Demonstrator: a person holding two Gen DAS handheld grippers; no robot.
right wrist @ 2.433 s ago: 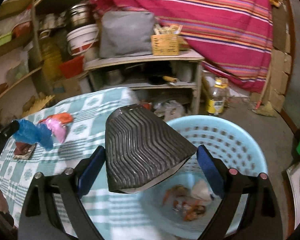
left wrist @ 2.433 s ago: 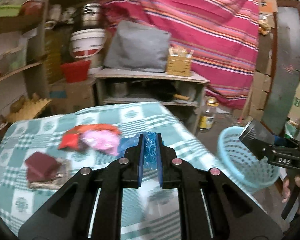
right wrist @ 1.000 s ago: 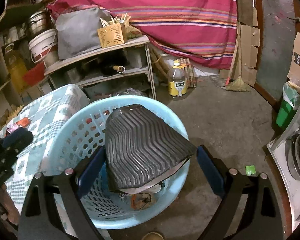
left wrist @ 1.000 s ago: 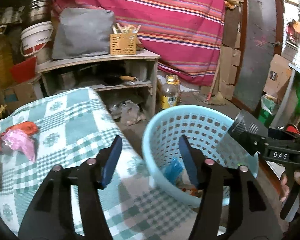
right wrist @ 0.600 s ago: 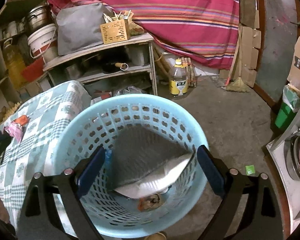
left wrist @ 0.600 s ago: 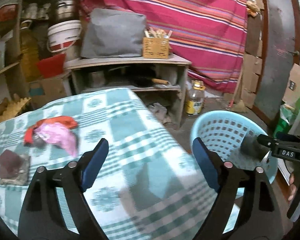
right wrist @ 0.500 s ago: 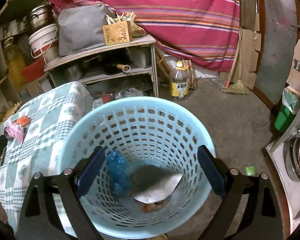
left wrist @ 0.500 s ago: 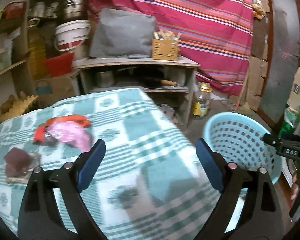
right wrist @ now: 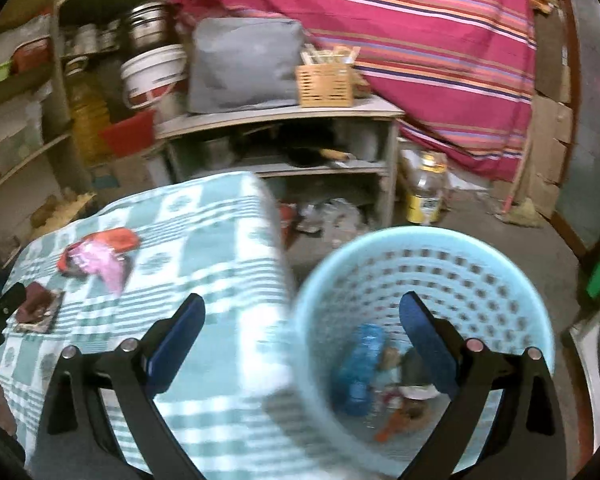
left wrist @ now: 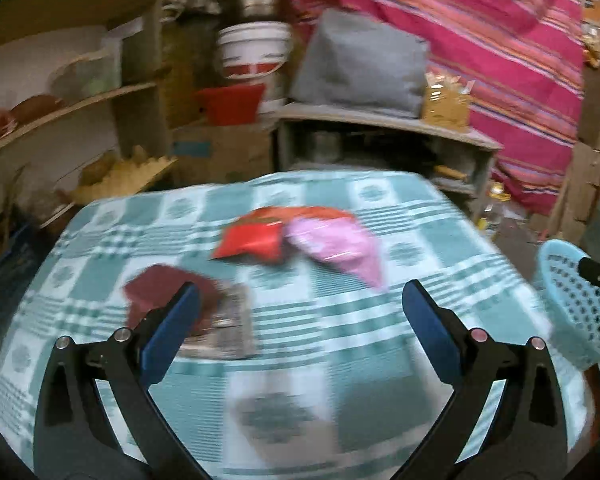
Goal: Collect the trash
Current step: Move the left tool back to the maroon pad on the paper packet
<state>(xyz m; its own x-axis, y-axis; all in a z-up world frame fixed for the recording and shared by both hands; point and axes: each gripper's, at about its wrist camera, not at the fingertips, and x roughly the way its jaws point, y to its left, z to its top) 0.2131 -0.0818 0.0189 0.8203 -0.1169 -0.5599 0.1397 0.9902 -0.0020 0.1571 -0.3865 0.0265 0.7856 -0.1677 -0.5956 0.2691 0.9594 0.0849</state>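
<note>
Trash in basket: the light-blue basket (right wrist: 424, 300) stands on the floor just right of the table; inside lie a blue wrapper (right wrist: 360, 364), a dark ribbed bag with a pale edge (right wrist: 414, 380) and some small orange and brown scraps, too blurred to name.
Trash left on table: a red packet (left wrist: 256, 236) and a pink bag (left wrist: 340, 252) touch each other near the middle of the checked tablecloth (left wrist: 340, 344); a dark maroon block (left wrist: 160, 292) sits on a flat brownish wrapper (left wrist: 228, 332) at the near left.
Left gripper: the left gripper (left wrist: 300, 316) has just been opening and its jaws stand wide, nothing between them; it faces the table with the maroon block closest to its left finger.
Right gripper: the right gripper (right wrist: 300, 328) is released too, jaws spread and empty, above the gap between table edge and basket rim.
Progress: judged partly done, with several pieces binned and about four left on the cloth.
Next step: likely another pickup from the table, then a carry right to the basket.
</note>
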